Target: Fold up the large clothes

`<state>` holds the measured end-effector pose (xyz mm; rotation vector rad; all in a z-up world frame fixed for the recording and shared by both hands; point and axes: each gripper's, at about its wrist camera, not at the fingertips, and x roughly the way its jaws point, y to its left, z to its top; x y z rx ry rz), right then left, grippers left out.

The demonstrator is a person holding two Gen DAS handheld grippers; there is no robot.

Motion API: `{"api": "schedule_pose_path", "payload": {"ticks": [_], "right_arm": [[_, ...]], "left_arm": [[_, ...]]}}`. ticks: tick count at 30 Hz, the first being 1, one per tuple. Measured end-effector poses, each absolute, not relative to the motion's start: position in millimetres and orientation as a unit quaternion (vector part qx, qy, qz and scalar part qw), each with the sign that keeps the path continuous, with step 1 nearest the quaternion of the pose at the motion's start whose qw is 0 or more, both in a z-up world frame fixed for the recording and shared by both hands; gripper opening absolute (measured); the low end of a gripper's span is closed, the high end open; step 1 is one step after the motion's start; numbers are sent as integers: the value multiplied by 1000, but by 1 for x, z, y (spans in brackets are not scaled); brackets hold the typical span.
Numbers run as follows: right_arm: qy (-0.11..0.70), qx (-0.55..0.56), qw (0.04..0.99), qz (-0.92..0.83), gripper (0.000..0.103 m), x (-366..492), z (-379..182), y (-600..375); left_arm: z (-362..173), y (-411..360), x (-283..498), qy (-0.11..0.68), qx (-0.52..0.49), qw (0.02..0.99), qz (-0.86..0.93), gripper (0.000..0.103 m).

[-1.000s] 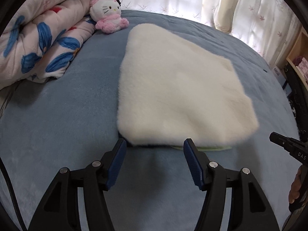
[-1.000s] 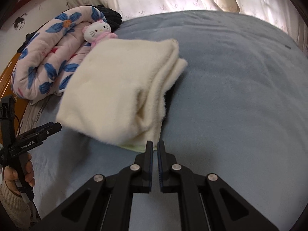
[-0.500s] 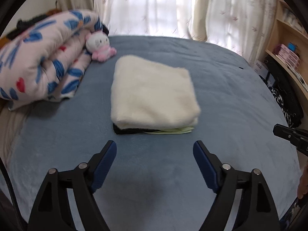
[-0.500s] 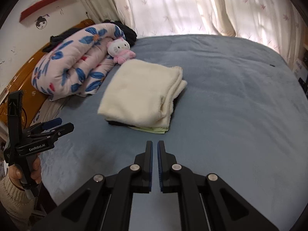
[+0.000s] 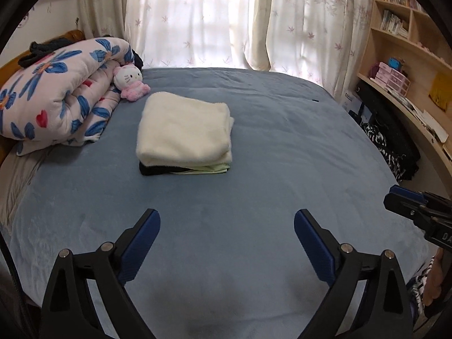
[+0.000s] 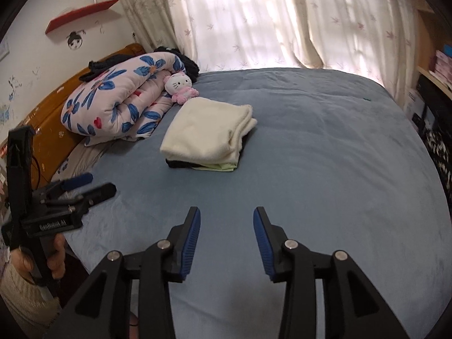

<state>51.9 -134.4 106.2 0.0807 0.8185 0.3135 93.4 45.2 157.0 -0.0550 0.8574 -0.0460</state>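
Observation:
A folded cream fleece garment (image 5: 185, 131) (image 6: 207, 130) lies on top of a small stack on the blue bed (image 5: 254, 186), with a black piece (image 5: 155, 169) and a pale green piece (image 5: 209, 170) showing under it. My left gripper (image 5: 226, 226) hangs well back from the stack over the bed's near part, its jaws still opening wide with nothing between them. My right gripper (image 6: 226, 220) is also far back from the stack, its jaws opening and empty. Each gripper shows at the edge of the other's view, held in a hand.
A rolled floral quilt (image 5: 62, 99) and a pink plush cat (image 5: 130, 82) lie at the bed's far left by a wooden headboard (image 6: 48, 121). Curtains (image 5: 212, 19) hang behind the bed. Wooden shelves (image 5: 406, 56) and dark clothing (image 5: 392, 144) stand along the right side.
Both grippers have pulled back and up from the stack, which now looks smaller and farther away. The left jaws have spread wider. The right jaws, shut before, have parted.

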Motion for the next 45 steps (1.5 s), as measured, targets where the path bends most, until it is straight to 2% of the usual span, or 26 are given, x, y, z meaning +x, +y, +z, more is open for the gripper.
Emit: {"api": "schedule_pose_path", "payload": {"ticks": [5, 10, 21, 45], "right_arm": [[376, 46, 919, 113, 65, 20, 91, -147], [359, 64, 927, 86, 66, -9, 70, -157], [367, 57, 926, 69, 67, -30, 34, -156], [376, 25, 925, 51, 68, -28, 18, -149]], "left_arm": [[142, 24, 64, 409, -34, 912, 11, 95], [122, 8, 44, 416, -68, 907, 3, 96], [87, -37, 24, 444, -25, 896, 4, 96], [74, -37, 33, 463, -27, 886, 12, 96]]}}
